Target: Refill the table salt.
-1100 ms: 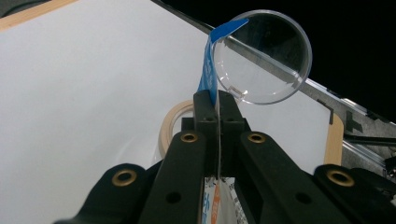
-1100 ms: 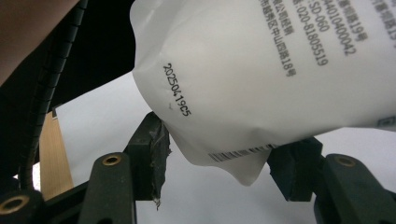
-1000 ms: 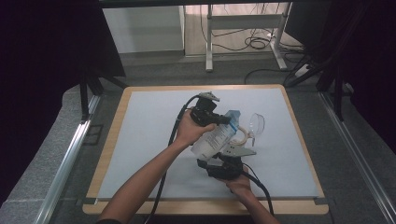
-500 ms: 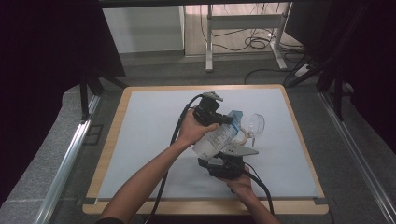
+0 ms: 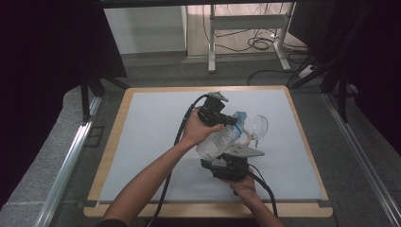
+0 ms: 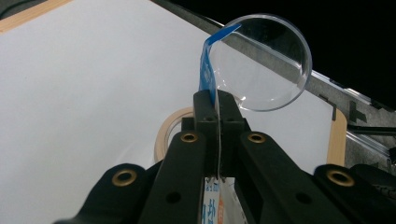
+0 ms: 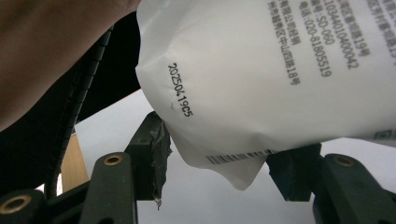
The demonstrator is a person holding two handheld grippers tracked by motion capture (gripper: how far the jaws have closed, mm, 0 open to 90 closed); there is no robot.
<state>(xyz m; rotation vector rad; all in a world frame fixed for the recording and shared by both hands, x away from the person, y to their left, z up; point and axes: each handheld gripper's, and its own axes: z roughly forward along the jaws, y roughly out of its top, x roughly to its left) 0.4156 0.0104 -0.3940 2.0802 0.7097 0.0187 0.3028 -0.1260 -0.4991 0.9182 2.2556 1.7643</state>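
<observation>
White printed plastic pouch (image 5: 218,141) held by both grippers
Left gripper (image 6: 217,105) pinches its blue top edge; right gripper (image 7: 224,158) grips its bottom at 6 o'clock

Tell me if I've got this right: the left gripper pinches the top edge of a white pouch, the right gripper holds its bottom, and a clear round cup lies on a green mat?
Nearly. The mat is white, not green, as the high view shows. The rest holds: the left gripper is shut on the top edge of the white pouch, the right gripper grips its bottom, and the clear round cup lies on the mat.
</observation>
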